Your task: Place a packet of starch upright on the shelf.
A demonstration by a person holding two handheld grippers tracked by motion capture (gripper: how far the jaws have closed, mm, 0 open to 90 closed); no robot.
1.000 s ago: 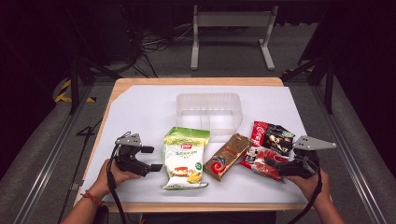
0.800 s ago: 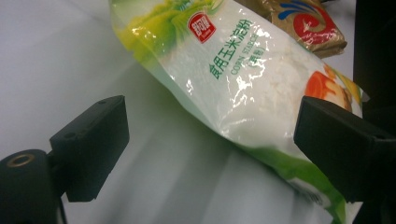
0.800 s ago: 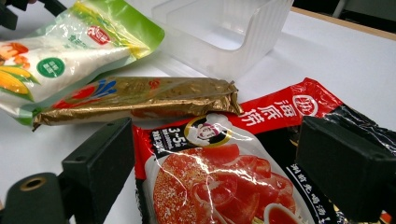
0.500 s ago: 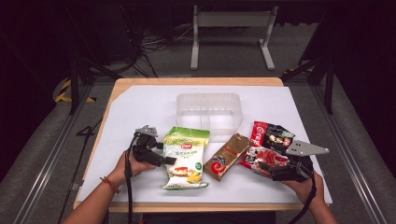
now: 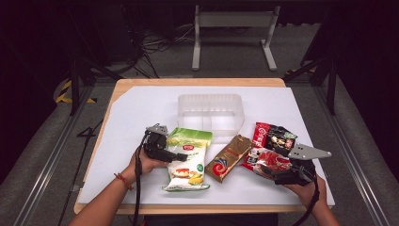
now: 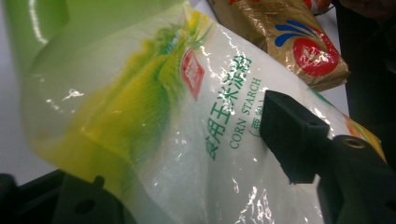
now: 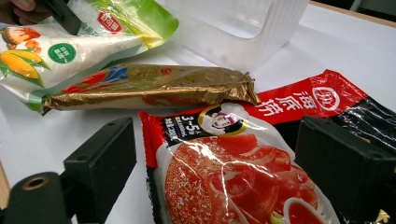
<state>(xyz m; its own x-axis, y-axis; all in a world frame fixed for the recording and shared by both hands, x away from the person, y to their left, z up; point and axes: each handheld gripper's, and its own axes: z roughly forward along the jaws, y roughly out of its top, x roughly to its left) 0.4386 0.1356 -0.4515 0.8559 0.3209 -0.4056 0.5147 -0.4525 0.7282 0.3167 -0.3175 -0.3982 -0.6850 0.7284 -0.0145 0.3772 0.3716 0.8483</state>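
Since the earlier frames the left gripper [image 5: 175, 155] has travelled from the bare sheet at lower left of the high view across to the corn starch bag [image 5: 187, 159], and its jaws have just been closing, with the bag's left edge between them; in the left gripper view one black pad lies on the film beside the printed words and the other jaw sits below the bag, so the grip looks made or all but made. Nearest the lower edge of the high view, the right gripper [image 5: 277, 176] rests at lower right with its jaws spread wide either side of the red hot-pot packet [image 7: 243, 182], holding nothing. That bag lies flat just left of centre, its green top toward the back. Judging by the crinkled, shiny film and the loose powder inside, it should be fairly light, soft and slippery, sagging away from wherever it is pinched; a hold on the flat upper edge or side seam, where the film is doubled, would likely be safer than on the bulging middle. Beside it, to the right, lies the gold packet [image 5: 229, 157], slanted, and farther right the red and black packets [image 5: 274, 138] overlap one another. Behind all of these, at the centre of the white table sheet [image 5: 141, 108], stands the clear plastic bin [image 5: 211, 111], open-topped and, as far as its translucent walls show, with nothing in it.
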